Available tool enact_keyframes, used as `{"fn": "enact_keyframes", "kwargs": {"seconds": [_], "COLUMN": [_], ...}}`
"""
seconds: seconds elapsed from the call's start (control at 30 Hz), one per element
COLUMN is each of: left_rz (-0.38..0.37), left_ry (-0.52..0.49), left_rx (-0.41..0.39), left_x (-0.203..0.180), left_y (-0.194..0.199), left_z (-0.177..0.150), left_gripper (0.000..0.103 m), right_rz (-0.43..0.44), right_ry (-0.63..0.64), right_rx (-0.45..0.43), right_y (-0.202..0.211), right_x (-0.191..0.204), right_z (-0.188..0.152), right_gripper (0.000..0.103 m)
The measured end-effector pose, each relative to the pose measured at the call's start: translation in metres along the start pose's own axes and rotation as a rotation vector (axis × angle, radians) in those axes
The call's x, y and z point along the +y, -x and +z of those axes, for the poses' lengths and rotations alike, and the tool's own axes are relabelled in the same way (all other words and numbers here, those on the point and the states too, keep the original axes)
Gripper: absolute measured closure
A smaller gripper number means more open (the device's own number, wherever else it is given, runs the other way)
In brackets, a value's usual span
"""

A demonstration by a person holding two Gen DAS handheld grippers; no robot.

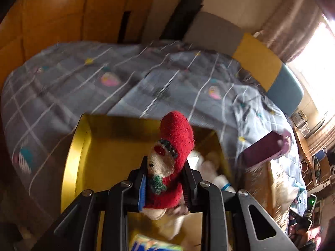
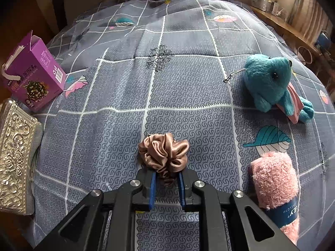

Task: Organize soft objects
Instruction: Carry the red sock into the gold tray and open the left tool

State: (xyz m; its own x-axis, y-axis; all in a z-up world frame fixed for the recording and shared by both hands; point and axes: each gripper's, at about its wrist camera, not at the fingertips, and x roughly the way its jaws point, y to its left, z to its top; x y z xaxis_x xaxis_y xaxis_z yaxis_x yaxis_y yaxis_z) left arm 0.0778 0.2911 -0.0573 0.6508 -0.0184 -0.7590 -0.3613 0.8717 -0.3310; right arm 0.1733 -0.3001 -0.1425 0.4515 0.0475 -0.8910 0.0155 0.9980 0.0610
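Observation:
My left gripper (image 1: 165, 179) is shut on a red fuzzy sock (image 1: 173, 146) with a cream bear face, held above an open yellow box (image 1: 83, 156) that has white soft items (image 1: 211, 167) inside. In the right wrist view my right gripper (image 2: 166, 186) is shut on a brown satin scrunchie (image 2: 164, 152) that rests on the grey checked bedspread (image 2: 188, 83). A teal plush toy (image 2: 272, 83) lies to the right, farther back. A rolled pink fluffy cloth (image 2: 276, 188) with a blue band lies close on the right.
A purple carton (image 2: 35, 77) and an embossed silver tin (image 2: 14, 156) sit at the bed's left edge. In the left wrist view another purple box (image 1: 266, 148) lies right of the yellow box, with a wooden wardrobe (image 1: 52, 10) behind the bed and cluttered shelves (image 1: 309, 146) at right.

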Motion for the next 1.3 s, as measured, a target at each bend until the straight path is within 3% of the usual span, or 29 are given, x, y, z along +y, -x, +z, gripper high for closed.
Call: {"fn": "enact_keyframes", "kwargs": {"seconds": [0.13, 0.37, 0.73, 1.0, 1.3], "left_rz": [0.031, 0.094, 0.21, 0.167, 0.114], "left_ry": [0.056, 0.059, -0.058, -0.149, -0.253], "left_rx": [0.04, 0.124, -0.008, -0.112, -0.159], "left_x": [0.028, 0.03, 0.004, -0.028, -0.066], "left_y": [-0.014, -0.042, -0.014, 0.023, 0.046], "left_z": [-0.023, -0.05, -0.056, -0.062, -0.075], "left_gripper": [0.076, 0.069, 0.065, 0.065, 0.065], "right_rz": [-0.009, -0.025, -0.039, -0.047, -0.052], "right_ry": [-0.007, 0.005, 0.025, 0.03, 0.033], "right_rx": [-0.008, -0.011, -0.014, -0.017, -0.016], "right_y": [0.001, 0.002, 0.001, 0.001, 0.001], "right_x": [0.001, 0.004, 0.008, 0.009, 0.009], "right_z": [-0.001, -0.002, -0.002, -0.001, 0.001], "right_gripper": [0.085, 0.085, 0.085, 0.085, 0.085]}}
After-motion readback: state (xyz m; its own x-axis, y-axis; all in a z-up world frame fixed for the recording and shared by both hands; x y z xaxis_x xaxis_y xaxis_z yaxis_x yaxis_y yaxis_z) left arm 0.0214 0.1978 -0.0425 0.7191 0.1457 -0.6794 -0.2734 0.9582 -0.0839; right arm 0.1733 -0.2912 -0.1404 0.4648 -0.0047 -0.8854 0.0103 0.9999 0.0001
